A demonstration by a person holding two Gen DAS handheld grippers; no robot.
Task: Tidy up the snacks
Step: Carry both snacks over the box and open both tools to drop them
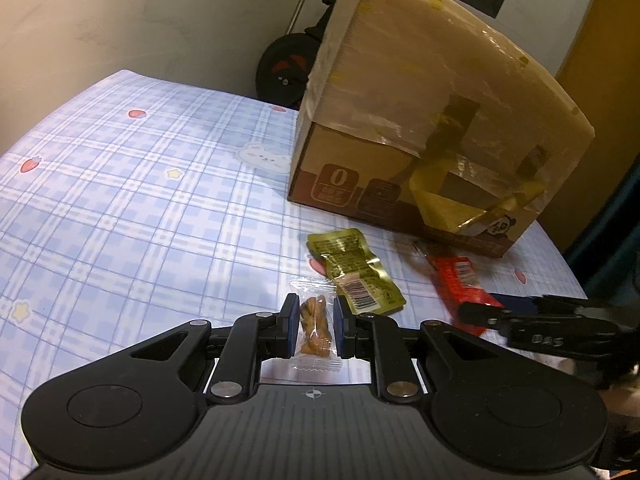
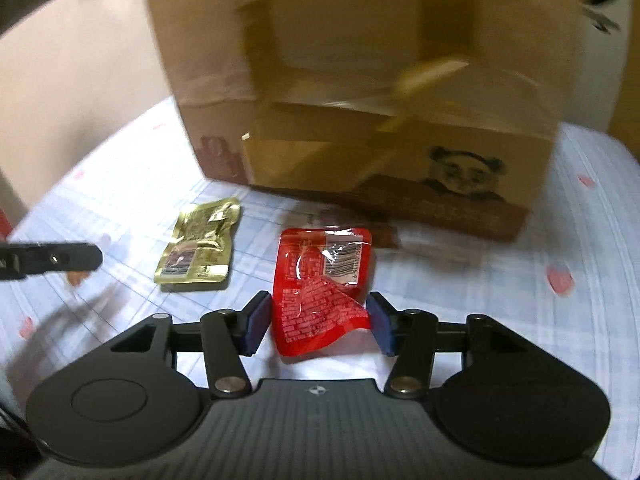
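My left gripper (image 1: 317, 314) is shut on a clear packet with a brown twisted snack (image 1: 316, 326), low over the checked tablecloth (image 1: 120, 200). Between the blue pads of my right gripper (image 2: 318, 320) sits a red foil packet (image 2: 320, 272), gripped at both side edges; it stays sharp while the background blurs. In the left wrist view the red packet (image 1: 460, 276) shows at the right with a black finger of the right gripper (image 1: 484, 316). A gold-green packet (image 1: 356, 268) (image 2: 200, 248) lies flat on the cloth between the two grippers.
A large taped cardboard box (image 1: 420, 100) (image 2: 360, 60) stands on the cloth just behind the packets, with a cut opening in its near face. A black wheeled scooter (image 1: 284, 68) leans by the wall beyond the table edge. Open cloth stretches to the left.
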